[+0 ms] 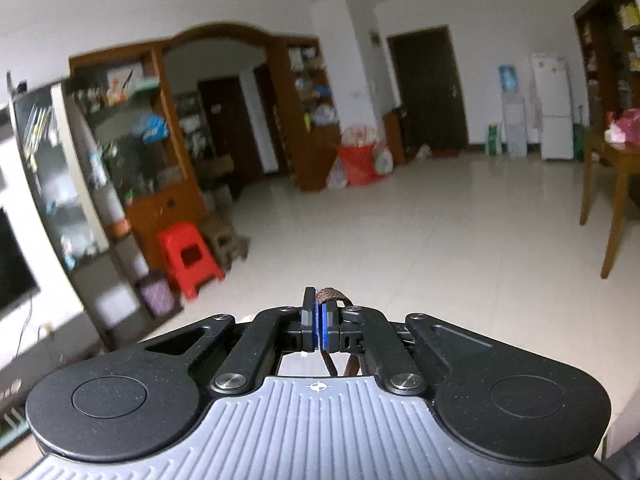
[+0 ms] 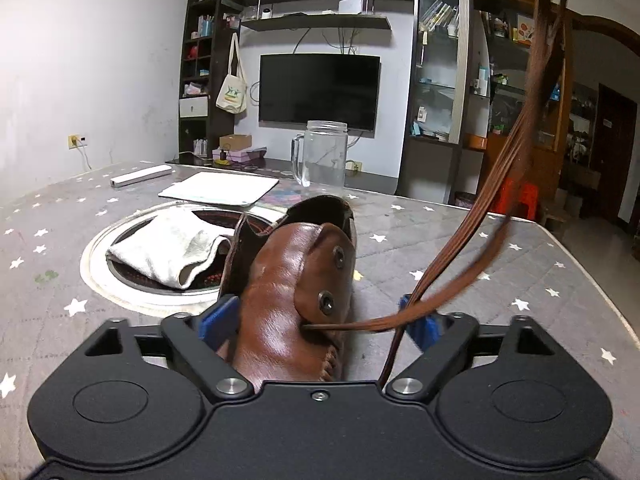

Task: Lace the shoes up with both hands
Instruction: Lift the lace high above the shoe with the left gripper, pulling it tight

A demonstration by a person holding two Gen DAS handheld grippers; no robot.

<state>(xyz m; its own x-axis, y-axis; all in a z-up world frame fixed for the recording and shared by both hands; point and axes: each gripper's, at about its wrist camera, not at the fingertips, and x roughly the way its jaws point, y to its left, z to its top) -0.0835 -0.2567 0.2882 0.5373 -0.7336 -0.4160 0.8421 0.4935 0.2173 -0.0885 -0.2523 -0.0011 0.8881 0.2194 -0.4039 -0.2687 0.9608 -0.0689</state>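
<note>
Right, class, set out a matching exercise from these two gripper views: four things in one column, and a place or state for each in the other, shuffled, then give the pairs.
Things
1. brown braided shoelace
2. brown leather shoe
3. white folded cloth
4. clear glass mug

Places or states
A. standing empty on the far side of the table
B. pinched in the shut left gripper
C. lying in the round recess of the table
D. between the fingers of the open right gripper

Pairs: 1-B, 2-D, 3-C, 4-A
</note>
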